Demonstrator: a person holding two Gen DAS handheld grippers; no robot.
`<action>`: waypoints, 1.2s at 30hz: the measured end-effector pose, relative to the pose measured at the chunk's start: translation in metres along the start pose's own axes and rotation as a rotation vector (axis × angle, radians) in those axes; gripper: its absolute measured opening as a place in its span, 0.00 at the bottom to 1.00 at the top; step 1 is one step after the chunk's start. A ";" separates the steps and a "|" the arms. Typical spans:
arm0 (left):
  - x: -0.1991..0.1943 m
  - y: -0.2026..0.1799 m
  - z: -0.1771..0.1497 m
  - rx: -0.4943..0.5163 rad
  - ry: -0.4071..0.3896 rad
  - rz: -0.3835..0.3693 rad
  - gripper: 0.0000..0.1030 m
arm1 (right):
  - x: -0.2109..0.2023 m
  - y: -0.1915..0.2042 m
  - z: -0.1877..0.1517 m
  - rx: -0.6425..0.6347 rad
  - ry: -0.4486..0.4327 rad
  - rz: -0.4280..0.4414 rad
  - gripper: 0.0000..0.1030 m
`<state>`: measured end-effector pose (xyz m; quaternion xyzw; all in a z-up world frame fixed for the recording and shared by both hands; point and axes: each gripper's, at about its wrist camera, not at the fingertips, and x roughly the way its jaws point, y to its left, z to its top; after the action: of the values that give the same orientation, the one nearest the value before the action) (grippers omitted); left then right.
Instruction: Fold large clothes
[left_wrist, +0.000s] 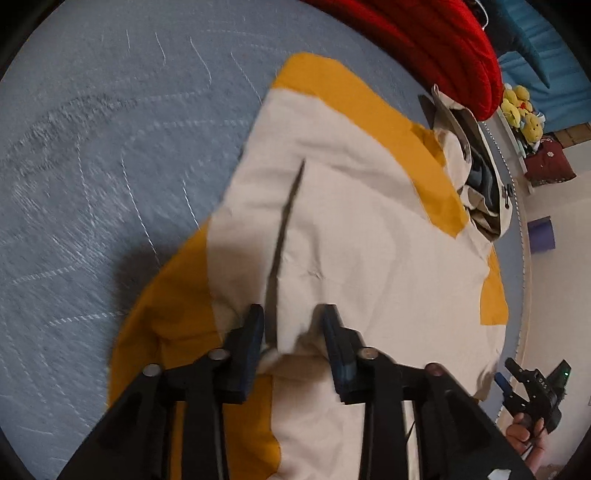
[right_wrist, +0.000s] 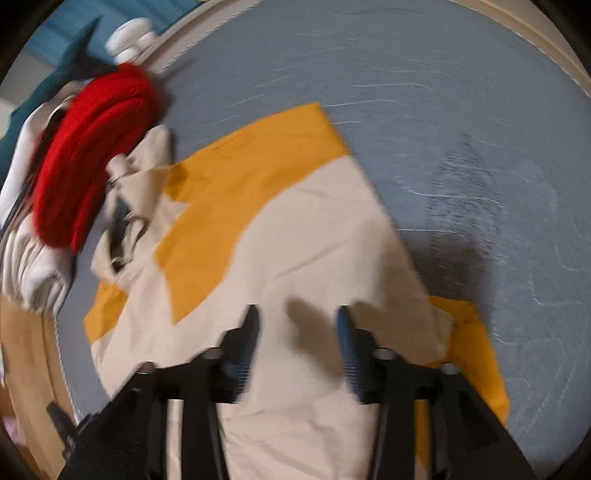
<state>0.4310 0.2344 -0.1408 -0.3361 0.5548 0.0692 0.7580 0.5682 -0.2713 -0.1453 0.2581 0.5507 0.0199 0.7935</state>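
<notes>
A large cream and mustard-yellow jacket (left_wrist: 362, 229) lies spread on a blue-grey quilted bed (left_wrist: 92, 166); it also shows in the right wrist view (right_wrist: 314, 251). Its hood (left_wrist: 476, 177) points toward the far side. My left gripper (left_wrist: 291, 321) is open, its jaws spread around a raised cream fold at the jacket's near edge. My right gripper (right_wrist: 297, 325) is open and empty, hovering above the cream panel. The right gripper and the hand that holds it also show at the lower right of the left wrist view (left_wrist: 532, 391).
A red knitted garment (left_wrist: 436, 44) lies beyond the hood, on a pile with white clothes (right_wrist: 33, 266). Yellow plush toys (left_wrist: 521, 110) sit on a shelf past the bed's edge. The wooden bed rim (right_wrist: 29, 354) runs along the left.
</notes>
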 end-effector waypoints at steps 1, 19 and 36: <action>-0.005 0.000 -0.003 0.011 -0.001 0.000 0.08 | 0.004 0.003 -0.002 -0.009 0.017 0.010 0.52; -0.027 -0.047 -0.013 0.294 -0.089 0.089 0.15 | -0.010 -0.001 -0.006 -0.052 -0.074 -0.187 0.52; -0.023 -0.058 -0.022 0.261 -0.104 0.172 0.26 | 0.006 0.000 -0.013 -0.125 0.073 -0.205 0.52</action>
<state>0.4325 0.1832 -0.0990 -0.1820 0.5460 0.0785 0.8140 0.5590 -0.2643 -0.1544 0.1495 0.6003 -0.0176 0.7855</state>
